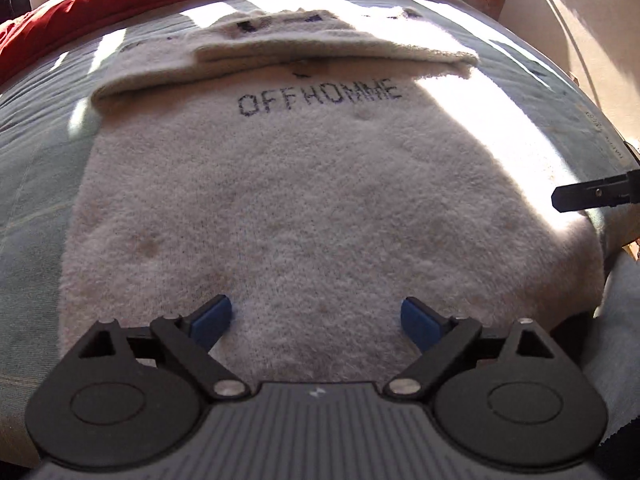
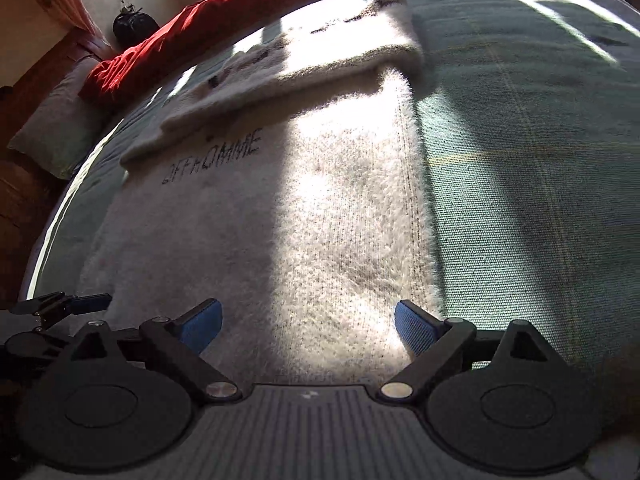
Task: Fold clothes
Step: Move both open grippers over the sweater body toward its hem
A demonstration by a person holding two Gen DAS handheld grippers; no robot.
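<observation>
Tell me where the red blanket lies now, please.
The red blanket lies along the far edge of the bed, beyond the cream sweater. In the right wrist view it is at upper left.

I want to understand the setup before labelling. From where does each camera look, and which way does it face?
Left wrist: sits behind the open left tongs, low over the sweater's near hem, facing its folded far end and red bedding; the right tongs' tip shows at the right edge.
Right wrist: sits behind the open right tongs, over the sweater's right edge, facing the same way; the left tongs show at the left edge.
Both share the sweater and its OFFHOMME lettering.
</observation>
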